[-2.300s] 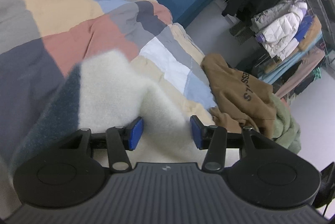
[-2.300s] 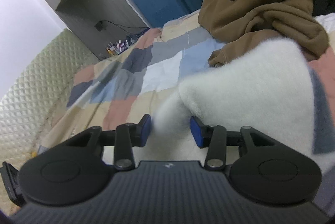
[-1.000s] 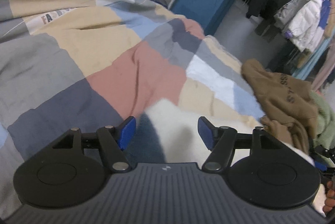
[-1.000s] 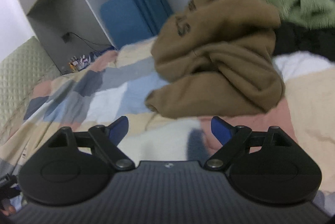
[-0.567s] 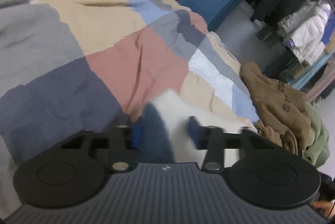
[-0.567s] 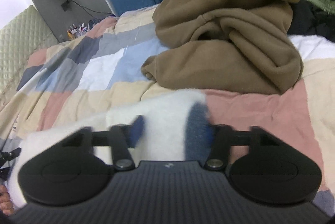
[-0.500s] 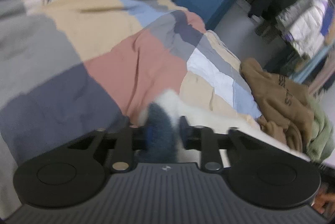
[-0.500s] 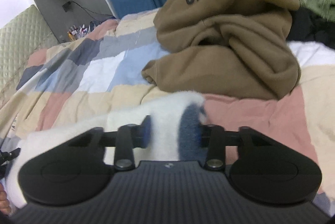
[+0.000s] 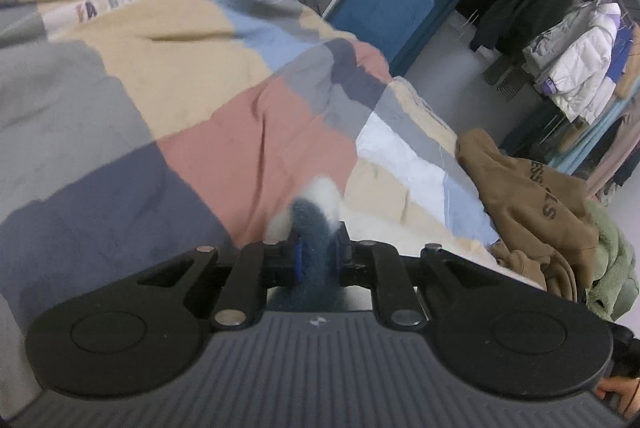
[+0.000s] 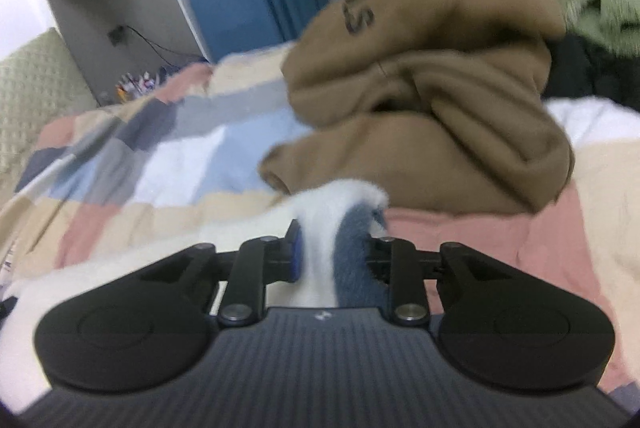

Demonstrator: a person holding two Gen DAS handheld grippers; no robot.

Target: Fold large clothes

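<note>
The fluffy white fleece garment with a blue-grey edge band (image 9: pixel 316 224) lies on the patchwork quilt of the bed (image 9: pixel 260 132), at 6 o'clock from the brown hoodie (image 10: pixel 432 100). Its corners are being clamped by the closing left claw (image 9: pixel 318 256) and right claw (image 10: pixel 334 252); both should be lifted evenly and the edge kept taut.

Even, soft indoor light fills both views, with no hard shadows or glare. The left wrist view is fairly sharp in the middle, though the quilt (image 9: pixel 248 132) smears towards the upper left. The right wrist view is blurred throughout: the brown hoodie (image 10: pixel 432 108) and its lettering are soft. Fisheye distortion bends the edges, and the corners darken.
</note>
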